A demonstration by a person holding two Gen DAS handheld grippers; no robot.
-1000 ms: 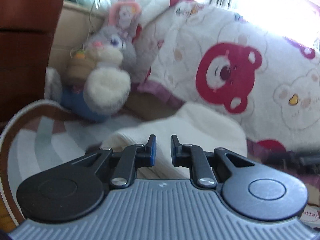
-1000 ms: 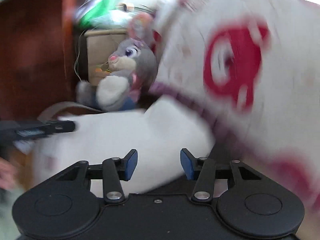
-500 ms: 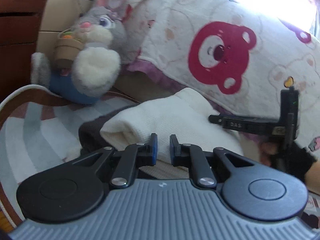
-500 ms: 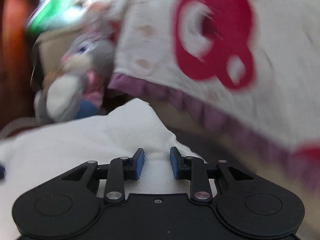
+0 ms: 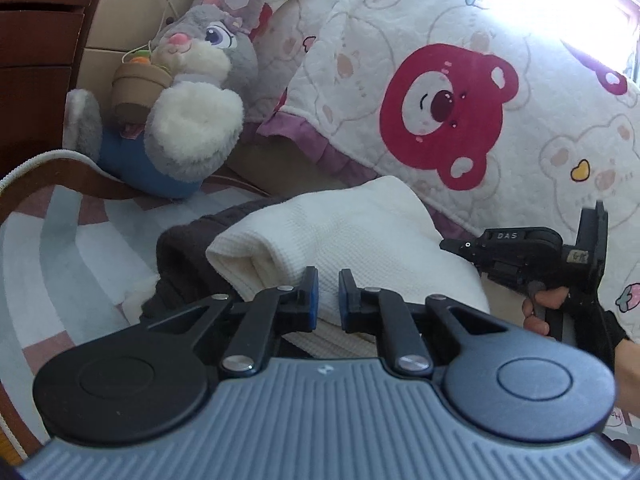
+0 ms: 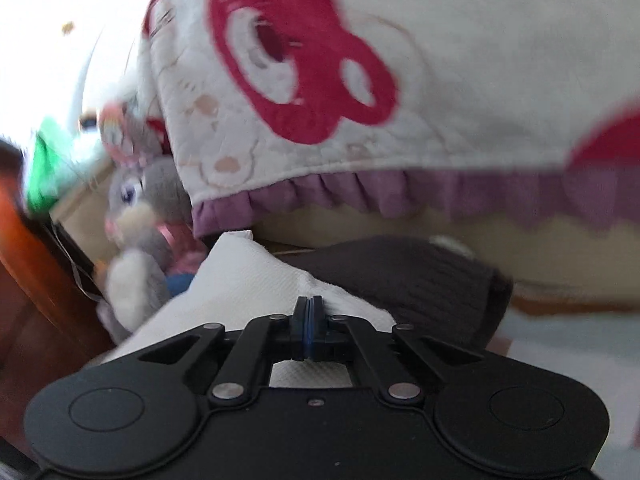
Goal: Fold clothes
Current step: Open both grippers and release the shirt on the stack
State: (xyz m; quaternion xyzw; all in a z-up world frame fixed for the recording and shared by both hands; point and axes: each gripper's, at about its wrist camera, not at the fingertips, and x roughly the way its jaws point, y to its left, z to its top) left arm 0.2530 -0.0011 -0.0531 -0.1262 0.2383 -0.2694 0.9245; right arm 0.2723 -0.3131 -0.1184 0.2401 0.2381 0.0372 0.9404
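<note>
A white waffle-knit garment (image 5: 352, 232) lies folded on top of a dark brown garment (image 5: 180, 248) on a striped rug. My left gripper (image 5: 328, 300) sits at the white garment's near edge, its jaws narrow, with white cloth pinched between the pads. In the left wrist view my right gripper (image 5: 460, 246) reaches in from the right, held by a hand (image 5: 548, 300). In its own view the right gripper (image 6: 311, 312) has its pads pressed together on a puckered fold of the white garment (image 6: 248, 272). The brown garment (image 6: 400, 272) spreads out behind it.
A grey plush rabbit (image 5: 188, 92) sits at the back left against cream drawers. A bear-print quilt (image 5: 448, 112) with a purple frill hangs down behind the clothes. Dark wooden furniture (image 5: 36, 40) stands at the left. The pale striped rug (image 5: 72, 248) extends to the left.
The right gripper came in from the right, rolled and dropped, and its jaws went from wide open to shut on the white garment. The left gripper kept its narrow grip and barely moved.
</note>
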